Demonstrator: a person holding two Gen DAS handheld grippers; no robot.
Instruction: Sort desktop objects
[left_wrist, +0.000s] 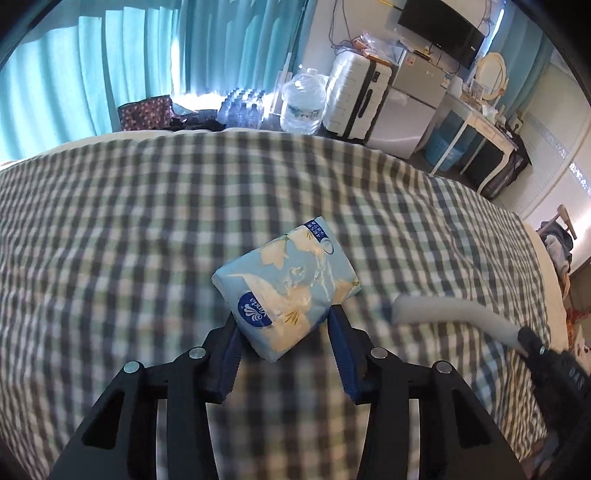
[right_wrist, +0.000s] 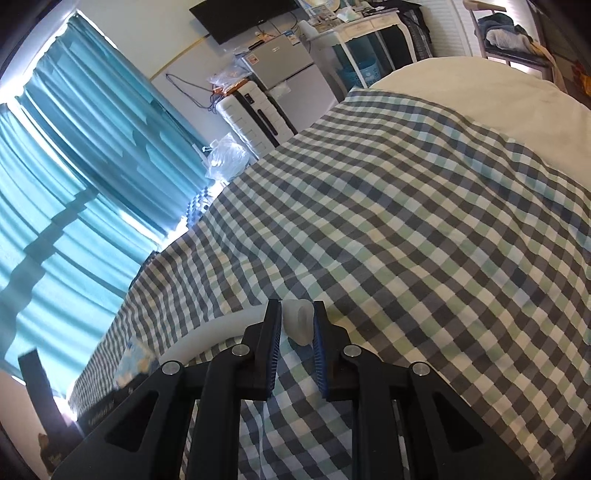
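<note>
A light blue tissue pack (left_wrist: 284, 284) with cream flowers and a dark blue logo sits tilted between the blue pads of my left gripper (left_wrist: 284, 317), which press its near end from both sides. It looks lifted above the checked bedspread (left_wrist: 147, 221). The pack's corner (right_wrist: 136, 358) also shows at the left of the right wrist view. My right gripper (right_wrist: 296, 306) is shut on the end of a white foam tube (right_wrist: 297, 321), which curves away to the left. In the left wrist view this tube (left_wrist: 443, 310) lies at the right, with the right gripper (left_wrist: 535, 347) at its end.
The bedspread (right_wrist: 406, 221) covers most of the bed, with bare cream bedding (right_wrist: 480, 96) at the far end. Beyond the bed stand teal curtains (left_wrist: 110, 74), water bottles (left_wrist: 303, 99), a white suitcase (left_wrist: 354, 99), a small fridge (left_wrist: 410, 107) and a white desk (left_wrist: 476, 125).
</note>
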